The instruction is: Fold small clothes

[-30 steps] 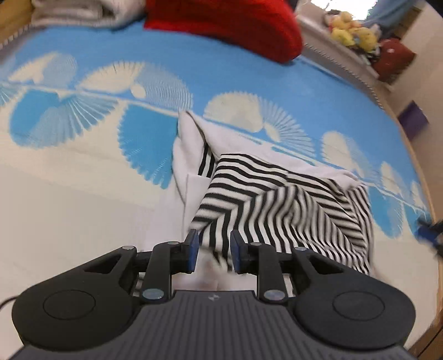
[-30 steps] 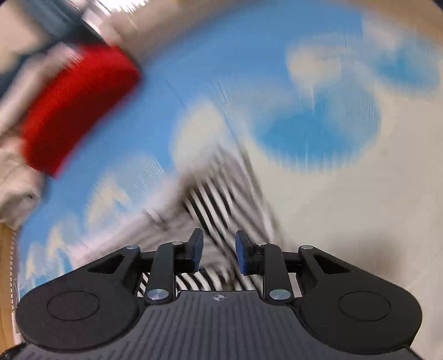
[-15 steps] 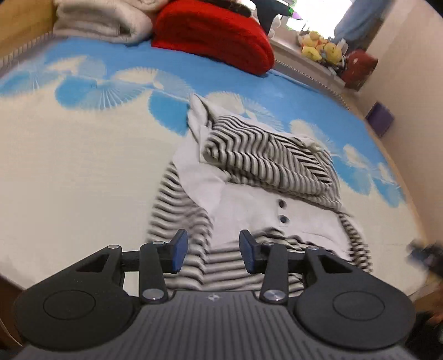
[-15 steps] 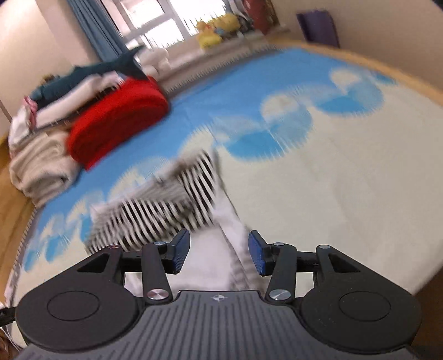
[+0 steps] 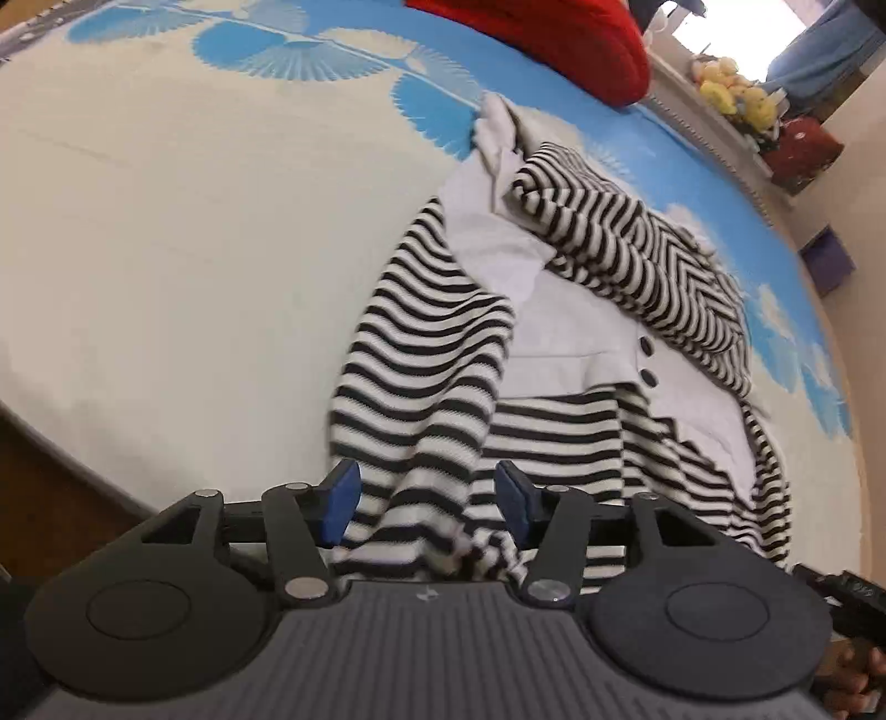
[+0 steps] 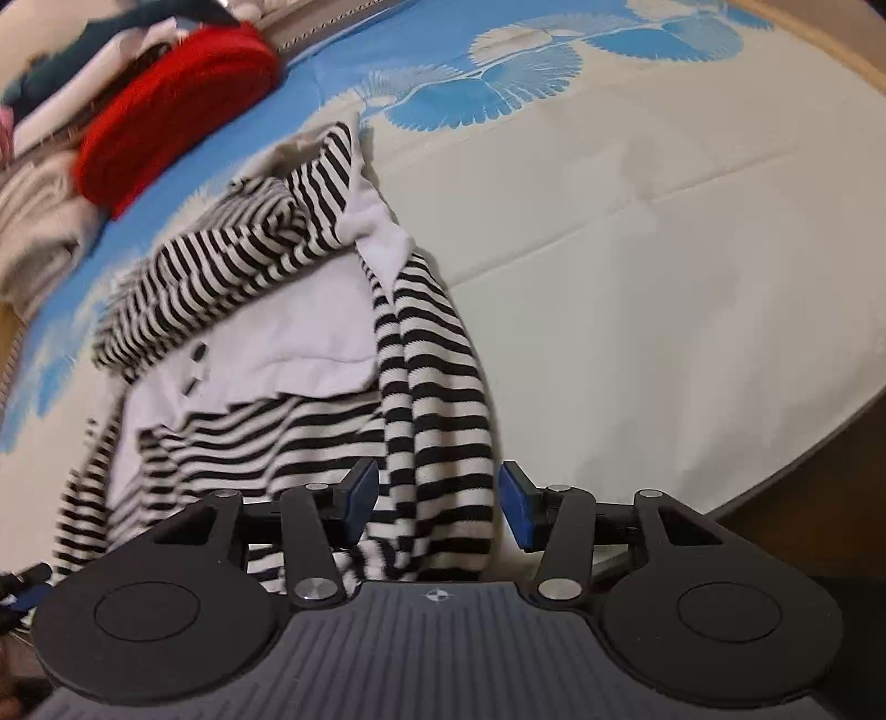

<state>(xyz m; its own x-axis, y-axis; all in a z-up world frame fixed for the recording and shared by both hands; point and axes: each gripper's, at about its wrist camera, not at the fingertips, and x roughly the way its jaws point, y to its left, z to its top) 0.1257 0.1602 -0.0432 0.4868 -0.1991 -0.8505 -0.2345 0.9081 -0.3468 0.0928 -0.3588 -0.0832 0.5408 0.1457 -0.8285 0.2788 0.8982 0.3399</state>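
Fingers on both our grippers are spread wide right now, nothing pinched between the blue pads. Our left gripper [image 5: 425,501] sits low at the near edge of the bed [image 5: 166,232], and a bunched sleeve of the striped top [image 5: 443,354] runs down into the gap between its fingers [image 5: 339,498], though the pads aren't closing on it. Same story for our right gripper [image 6: 438,501]: the other striped sleeve hangs in the gap between its fingers [image 6: 519,512], loose, not clamped. So the striped top [image 6: 266,310] itself is lying on the cream and blue bed cover [image 6: 637,221], black and white stripes with a white front panel and two dark buttons [image 5: 647,361], its far part flopped over in a rumpled heap. Behind it at the far side of the bed there's a red knit [image 5: 531,39] beside a pile of pale folded stuff [image 6: 33,221]. No real containers here, just yellow plush toys [image 5: 731,94] on a ledge by the window.
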